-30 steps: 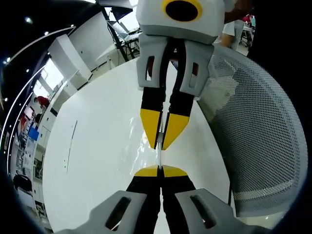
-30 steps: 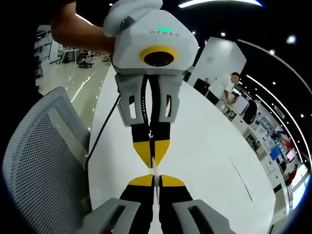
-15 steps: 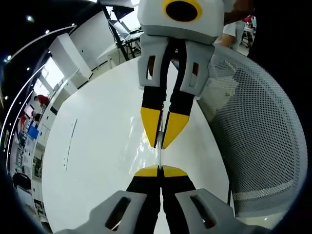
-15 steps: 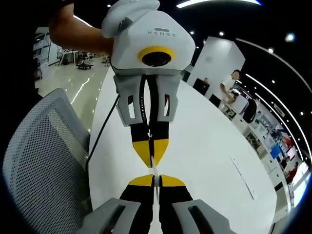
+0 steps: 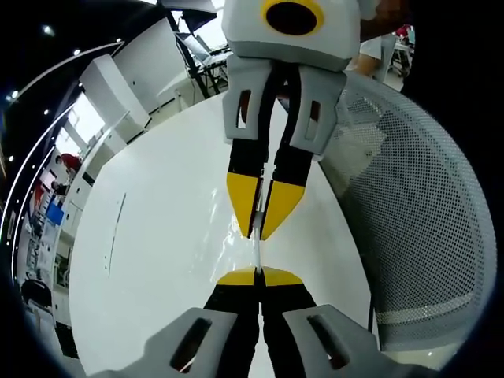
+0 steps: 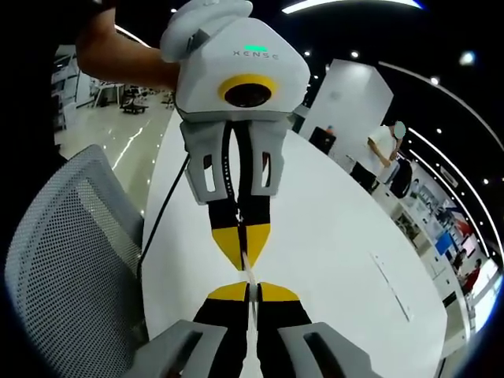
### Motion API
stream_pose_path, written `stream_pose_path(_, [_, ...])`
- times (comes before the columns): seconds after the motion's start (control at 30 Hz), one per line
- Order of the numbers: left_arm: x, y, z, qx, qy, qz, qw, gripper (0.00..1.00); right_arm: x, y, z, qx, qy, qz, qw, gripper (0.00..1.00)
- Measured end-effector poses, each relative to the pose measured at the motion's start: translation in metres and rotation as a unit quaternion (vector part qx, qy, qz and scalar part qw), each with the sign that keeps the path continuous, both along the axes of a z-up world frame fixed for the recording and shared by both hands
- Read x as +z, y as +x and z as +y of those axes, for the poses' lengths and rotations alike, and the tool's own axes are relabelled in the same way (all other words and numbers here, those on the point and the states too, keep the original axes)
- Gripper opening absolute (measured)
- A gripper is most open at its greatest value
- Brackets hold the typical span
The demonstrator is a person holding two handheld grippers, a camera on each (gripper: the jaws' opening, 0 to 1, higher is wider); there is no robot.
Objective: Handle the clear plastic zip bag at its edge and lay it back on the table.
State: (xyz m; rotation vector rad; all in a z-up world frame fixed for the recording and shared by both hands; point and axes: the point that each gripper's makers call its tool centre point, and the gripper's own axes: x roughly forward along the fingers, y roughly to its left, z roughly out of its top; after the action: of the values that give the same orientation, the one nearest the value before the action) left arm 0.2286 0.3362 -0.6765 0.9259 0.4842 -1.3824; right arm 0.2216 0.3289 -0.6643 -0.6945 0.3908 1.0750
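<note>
White tabletop (image 5: 157,260) runs ahead of both my claws, a mesh chair (image 5: 417,228) off to one side. My left gripper (image 5: 258,276) and right gripper (image 6: 249,290) face each other tip to tip, each clamped on the edge of the clear plastic zip bag (image 5: 258,250), a thin strip stretched straight between them. Its long axis runs claw to claw, above the table, so both seem equally near; I judge lowering together comes next.

A white table (image 5: 157,236) beside a grey mesh chair (image 5: 417,228), under dark ceiling with spotlights (image 6: 468,59).
</note>
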Motion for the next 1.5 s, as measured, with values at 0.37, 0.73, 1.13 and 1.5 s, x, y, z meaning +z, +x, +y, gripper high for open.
stream_pose_path(0.37, [-0.0010, -0.0009, 0.0021, -0.001, 0.003, 0.002, 1.0000, 0.00, -0.0007, -0.0012, 0.0016, -0.001, 0.002, 0.002, 1.0000, 0.00])
stream_pose_path(0.73, [-0.0011, -0.0016, 0.0018, 0.000, 0.003, 0.002, 1.0000, 0.00, -0.0014, -0.0014, -0.0008, -0.002, 0.000, 0.005, 1.0000, 0.00])
stream_pose_path(1.13, [-0.0011, -0.0031, 0.0025, 0.001, 0.001, 0.003, 1.0000, 0.00, -0.0017, -0.0027, -0.0007, -0.003, -0.001, 0.007, 1.0000, 0.00])
stream_pose_path(1.5, [-0.0035, -0.0025, 0.0056, 0.004, 0.001, 0.005, 1.0000, 0.00, -0.0029, -0.0031, -0.0019, -0.006, 0.002, 0.010, 0.9999, 0.00])
